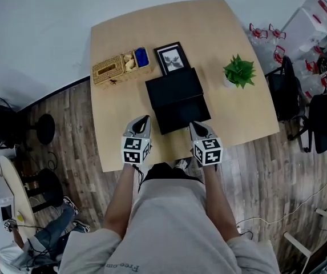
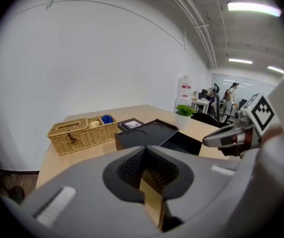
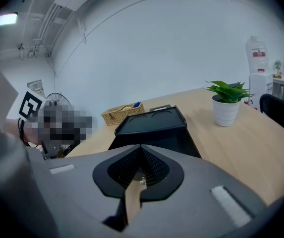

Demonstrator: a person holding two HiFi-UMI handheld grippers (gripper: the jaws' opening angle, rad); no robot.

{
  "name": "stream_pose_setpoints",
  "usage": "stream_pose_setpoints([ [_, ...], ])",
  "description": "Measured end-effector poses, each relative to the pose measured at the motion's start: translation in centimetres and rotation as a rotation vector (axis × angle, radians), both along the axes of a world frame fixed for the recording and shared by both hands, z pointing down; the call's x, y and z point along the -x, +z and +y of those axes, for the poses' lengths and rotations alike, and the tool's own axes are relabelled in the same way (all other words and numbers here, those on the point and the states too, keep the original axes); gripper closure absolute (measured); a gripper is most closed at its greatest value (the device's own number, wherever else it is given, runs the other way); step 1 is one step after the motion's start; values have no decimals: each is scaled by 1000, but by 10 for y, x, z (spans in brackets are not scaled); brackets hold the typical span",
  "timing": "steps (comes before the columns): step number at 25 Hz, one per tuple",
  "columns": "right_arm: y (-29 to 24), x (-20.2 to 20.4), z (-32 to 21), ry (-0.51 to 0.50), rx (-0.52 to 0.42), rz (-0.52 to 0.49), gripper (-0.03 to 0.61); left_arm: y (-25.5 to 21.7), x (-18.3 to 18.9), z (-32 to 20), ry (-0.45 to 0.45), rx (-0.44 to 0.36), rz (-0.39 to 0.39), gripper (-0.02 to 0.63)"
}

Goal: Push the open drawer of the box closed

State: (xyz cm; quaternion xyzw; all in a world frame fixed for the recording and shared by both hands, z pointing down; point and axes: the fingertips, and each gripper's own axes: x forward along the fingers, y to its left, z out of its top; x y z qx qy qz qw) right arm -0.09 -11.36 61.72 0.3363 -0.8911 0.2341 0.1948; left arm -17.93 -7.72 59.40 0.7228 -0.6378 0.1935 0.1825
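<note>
Pale wooden table [image 1: 240,116] is sitting on a plank floor [image 1: 66,110] against a white wall, and everything is happening at its near edge. Dead centre, the black box [image 1: 173,86] is resting on the tabletop with its drawer [image 1: 184,115] hanging open, sliding out toward 6 o'clock, straight at the person.

Both claws are hovering at that near edge. The left gripper [image 1: 145,120] is pointing in from about 7 o'clock, its tip just beside the drawer's left front corner; its own view is showing the jaws clenched together with nothing between them. The right gripper [image 1: 194,125] is coming in from about 5 o'clock, tip right at the drawer's front edge, and whether it is touching cannot be told. Its jaws are pressed together too, also empty, with the drawer's dark interior lying directly ahead of them.

Further back, a wicker basket [image 1: 109,70] is sitting at 10 o'clock from the box, with something blue [image 1: 141,56] in its right-hand compartment. A framed picture [image 1: 171,57] is lying flat at 12 o'clock, just beyond the box. A small potted plant [image 1: 239,71] is standing well apart at 2 o'clock.
</note>
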Motion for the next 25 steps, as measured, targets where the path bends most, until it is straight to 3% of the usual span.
stream_pose_setpoints([
  [8, 15, -21, 3, 89, 28, 28, 578, 19, -4, -39, 191, 47, -14, 561],
  [17, 24, -32, 13, 179, 72, 58, 578, 34, 2, -63, 317, 126, 2, 561],
  [25, 31, -21, 13, 221, 80, 84, 578, 41, -1, -92, 457, 171, -37, 561],
])
